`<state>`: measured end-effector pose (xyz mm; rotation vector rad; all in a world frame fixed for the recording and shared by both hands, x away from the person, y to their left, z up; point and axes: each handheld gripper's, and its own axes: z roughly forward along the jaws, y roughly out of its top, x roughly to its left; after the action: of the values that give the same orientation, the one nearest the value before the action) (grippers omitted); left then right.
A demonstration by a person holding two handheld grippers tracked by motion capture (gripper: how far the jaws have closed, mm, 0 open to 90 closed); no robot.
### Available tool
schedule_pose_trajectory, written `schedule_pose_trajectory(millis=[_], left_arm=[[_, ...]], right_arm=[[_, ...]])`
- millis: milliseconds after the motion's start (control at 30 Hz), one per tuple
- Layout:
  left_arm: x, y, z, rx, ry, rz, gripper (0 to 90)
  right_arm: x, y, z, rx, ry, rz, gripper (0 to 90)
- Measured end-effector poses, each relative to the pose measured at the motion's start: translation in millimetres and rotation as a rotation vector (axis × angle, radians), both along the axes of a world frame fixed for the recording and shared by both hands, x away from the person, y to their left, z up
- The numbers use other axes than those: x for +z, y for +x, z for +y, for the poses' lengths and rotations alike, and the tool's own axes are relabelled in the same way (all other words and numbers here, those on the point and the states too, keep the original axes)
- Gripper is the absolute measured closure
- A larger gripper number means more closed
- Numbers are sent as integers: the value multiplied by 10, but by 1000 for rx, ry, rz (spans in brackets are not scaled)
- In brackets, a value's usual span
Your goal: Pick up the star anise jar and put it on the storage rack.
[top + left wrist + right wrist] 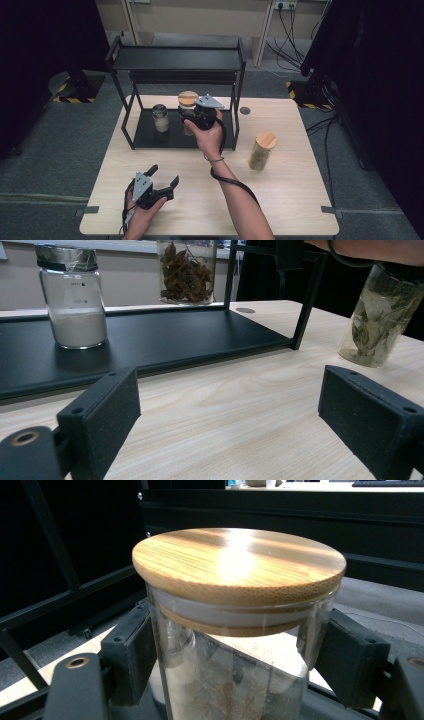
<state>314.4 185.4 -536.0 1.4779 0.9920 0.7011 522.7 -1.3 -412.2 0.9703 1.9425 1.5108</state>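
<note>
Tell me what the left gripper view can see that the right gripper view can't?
Left gripper view: open jaws of the left gripper over bare table, a white-powder jar on the rack's bottom shelf, and a leaf jar. Right gripper view: the right gripper shut on a jar, whose bamboo lid is close up. Both: the jar of brown pieces and the black rack.

No legible text, brand or number anywhere. The powder jar (73,297) carries two small dark marks on its glass, seen in the left gripper view; too small and blurred to read. The floor shows yellow-black hazard stripes (74,99), without wording.
</note>
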Motion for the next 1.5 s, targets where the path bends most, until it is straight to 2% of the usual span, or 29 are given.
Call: schedule_pose_trajectory(millis=[233, 533, 1500], left_arm=[[0, -1, 3, 0, -2, 0, 94], [0, -3, 3, -2, 1, -2, 94], [-1, -6, 3, -3, -1, -6, 93]], right_arm=[[5, 83, 33, -8, 7, 10, 253], [3, 159, 104, -10, -8, 15, 253], [-180, 412, 215, -50, -37, 60, 254]])
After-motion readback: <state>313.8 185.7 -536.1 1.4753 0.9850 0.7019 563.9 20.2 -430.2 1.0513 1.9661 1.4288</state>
